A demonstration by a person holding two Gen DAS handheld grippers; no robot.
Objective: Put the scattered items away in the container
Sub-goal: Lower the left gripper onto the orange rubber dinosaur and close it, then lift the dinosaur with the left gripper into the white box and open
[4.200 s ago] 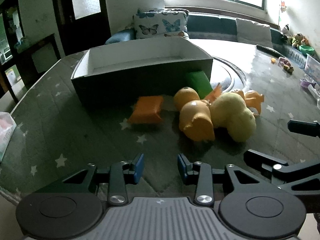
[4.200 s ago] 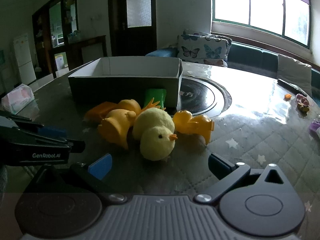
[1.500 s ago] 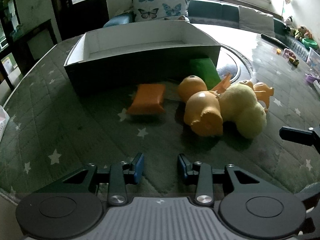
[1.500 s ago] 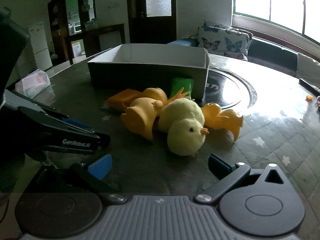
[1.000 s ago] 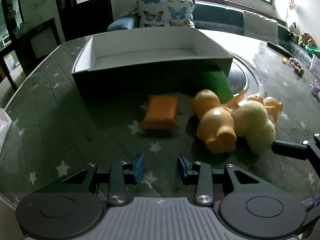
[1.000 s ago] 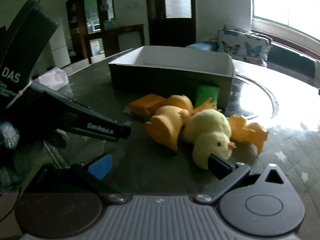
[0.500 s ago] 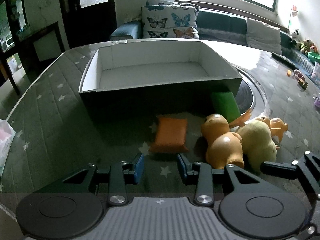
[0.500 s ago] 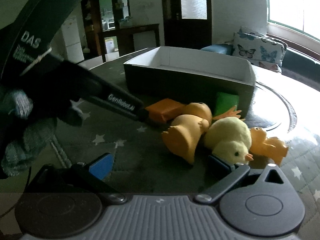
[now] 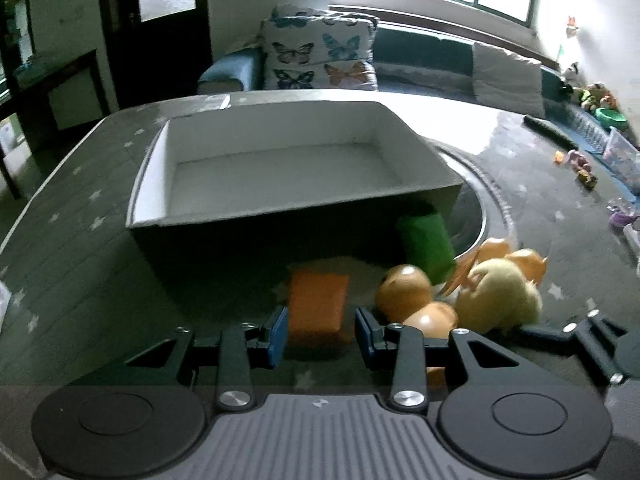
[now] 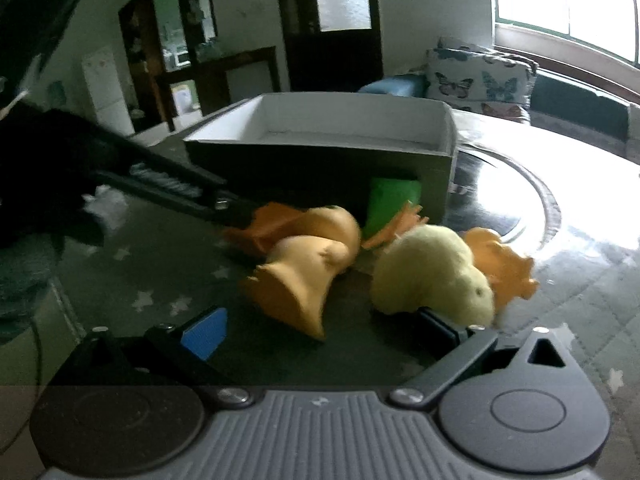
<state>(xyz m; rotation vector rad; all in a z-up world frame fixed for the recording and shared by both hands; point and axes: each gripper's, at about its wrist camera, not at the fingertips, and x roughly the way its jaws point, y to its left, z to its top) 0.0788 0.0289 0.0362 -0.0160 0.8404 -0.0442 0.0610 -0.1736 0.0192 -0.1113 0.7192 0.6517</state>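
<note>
Our left tongs (image 9: pixel 320 330) are spread around the orange block (image 9: pixel 318 306), just before the box (image 9: pixel 280 184). We should squeeze it mid-block, maybe. Our right tongs (image 10: pixel 320 326), spread wide, reach the yellow chick (image 10: pixel 432 276).

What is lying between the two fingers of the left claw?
In the left wrist view, the orange block lies between the open left claw fingers, not yet gripped.

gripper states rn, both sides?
Left gripper: open, its tongs either side of the flat orange block, not clamped.
Right gripper: open, holding nothing; fuzzy yellow plush chick by one tong.
</note>
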